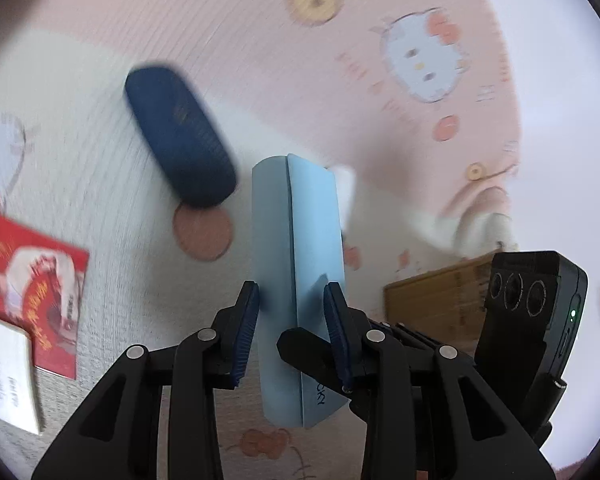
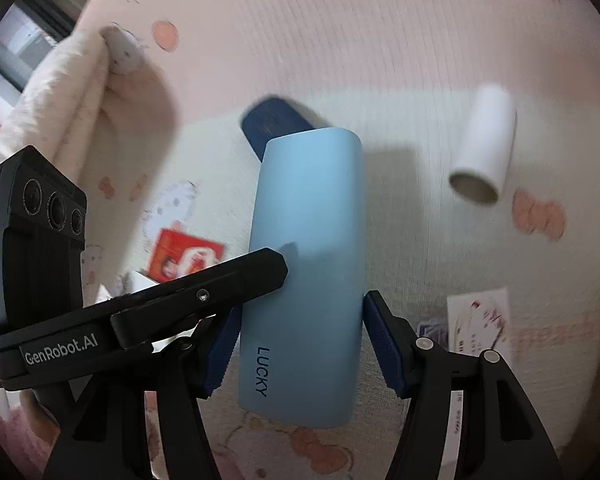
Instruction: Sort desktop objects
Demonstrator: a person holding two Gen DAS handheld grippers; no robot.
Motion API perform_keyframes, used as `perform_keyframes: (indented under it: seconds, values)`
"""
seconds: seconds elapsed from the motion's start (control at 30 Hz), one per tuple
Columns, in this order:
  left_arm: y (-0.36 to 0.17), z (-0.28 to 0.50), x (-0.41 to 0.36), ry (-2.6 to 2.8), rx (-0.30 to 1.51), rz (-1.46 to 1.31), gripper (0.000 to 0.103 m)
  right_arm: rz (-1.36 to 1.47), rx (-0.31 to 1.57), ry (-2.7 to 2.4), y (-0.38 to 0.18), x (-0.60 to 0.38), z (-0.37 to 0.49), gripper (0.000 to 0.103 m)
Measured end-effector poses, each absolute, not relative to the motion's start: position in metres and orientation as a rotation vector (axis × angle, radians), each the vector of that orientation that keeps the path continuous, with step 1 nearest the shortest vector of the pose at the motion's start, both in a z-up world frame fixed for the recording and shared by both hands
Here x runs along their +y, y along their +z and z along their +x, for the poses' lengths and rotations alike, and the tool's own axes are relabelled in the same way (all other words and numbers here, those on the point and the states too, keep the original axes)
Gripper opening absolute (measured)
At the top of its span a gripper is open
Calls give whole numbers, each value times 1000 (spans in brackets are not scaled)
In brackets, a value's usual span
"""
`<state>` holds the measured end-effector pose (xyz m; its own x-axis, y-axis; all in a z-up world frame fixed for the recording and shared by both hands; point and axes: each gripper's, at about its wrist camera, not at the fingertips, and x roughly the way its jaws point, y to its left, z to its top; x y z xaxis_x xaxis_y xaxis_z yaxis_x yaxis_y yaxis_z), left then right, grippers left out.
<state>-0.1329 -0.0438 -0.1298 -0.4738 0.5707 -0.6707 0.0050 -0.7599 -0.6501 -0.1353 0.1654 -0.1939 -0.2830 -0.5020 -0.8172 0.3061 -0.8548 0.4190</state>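
Observation:
A light blue case marked LUCKY (image 1: 296,280) is held above the patterned cloth. My left gripper (image 1: 294,320) is shut on its edges. In the right wrist view the same case (image 2: 308,280) lies between the fingers of my right gripper (image 2: 300,344). There the left pad (image 2: 220,348) touches it and the right pad (image 2: 384,340) stands a little off it. A dark blue case (image 1: 180,136) lies on the cloth beyond the light blue one and also shows in the right wrist view (image 2: 276,122). The left gripper's finger (image 2: 204,292) crosses the right wrist view.
A red booklet (image 1: 32,292) and a white booklet (image 1: 4,372) lie at the left. A white tube (image 2: 484,144) lies at the right. White cards (image 2: 476,324) lie near the right gripper. A folded cloth (image 2: 80,92) is at the back left. A cardboard box (image 1: 436,296) sits at the right.

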Motion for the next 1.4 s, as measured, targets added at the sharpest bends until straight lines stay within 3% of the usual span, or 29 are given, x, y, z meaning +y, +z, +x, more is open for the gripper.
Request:
perform_keyframes:
  seconds: [0.57,1.0,1.4]
  values:
    - [-28,-96,-27,2311,-803,-1120,37,1282,-17,-2292,-73,165,-93,60]
    - [-3,-95,28,2194,-717,-1075,37,1266,-116,-2419,-42,232,-68,60]
    - [13,-100,123,2097,-567,-1066,37,1280,-238,-2514,-32,312,-47,60]
